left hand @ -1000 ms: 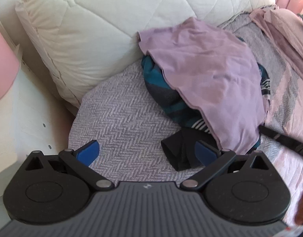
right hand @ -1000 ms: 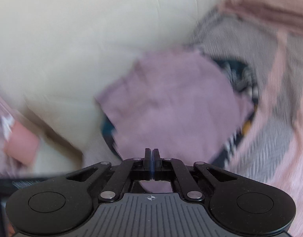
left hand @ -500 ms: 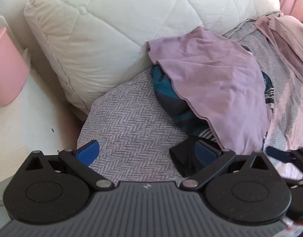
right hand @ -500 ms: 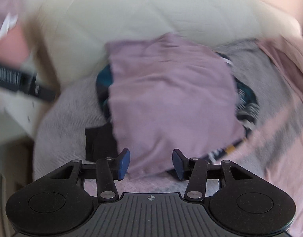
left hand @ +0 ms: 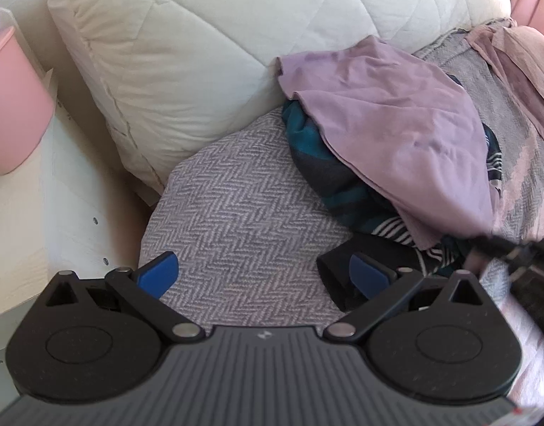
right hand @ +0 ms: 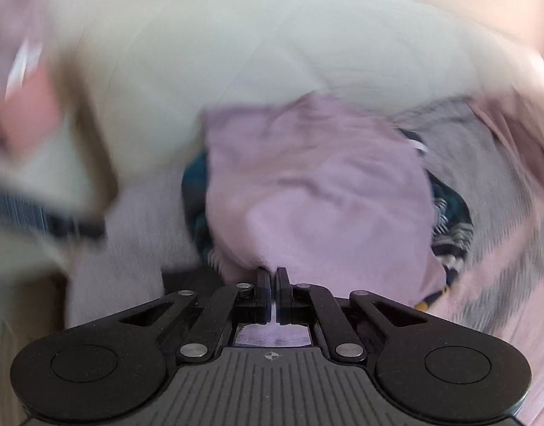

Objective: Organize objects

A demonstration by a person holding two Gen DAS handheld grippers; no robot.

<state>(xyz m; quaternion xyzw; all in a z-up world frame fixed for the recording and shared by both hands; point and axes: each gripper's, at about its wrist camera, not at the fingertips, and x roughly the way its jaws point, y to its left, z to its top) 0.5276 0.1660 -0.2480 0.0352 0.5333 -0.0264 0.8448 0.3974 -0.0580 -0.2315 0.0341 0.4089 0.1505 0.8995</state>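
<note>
A lilac cloth [left hand: 396,120] lies draped over a teal and dark patterned garment [left hand: 328,174] on the grey herringbone bedcover [left hand: 243,220]. A small black garment [left hand: 334,273] lies beside my left gripper's right finger. My left gripper [left hand: 263,271] is open and empty above the bedcover. My right gripper [right hand: 272,278] is shut on the near edge of the lilac cloth [right hand: 318,191]; this view is blurred. The right gripper also shows as a dark blur at the right of the left wrist view [left hand: 513,252].
A large cream quilted pillow [left hand: 186,53] stands behind the clothes. A pink container [left hand: 12,106] sits on a pale bedside table [left hand: 51,206] at the left. More pink fabric [left hand: 520,56] lies at the far right on the bed.
My right gripper was shut, opened half a second ago, and has now closed on the lilac cloth's near edge. The left gripper has drifted slightly left and stays open.
</note>
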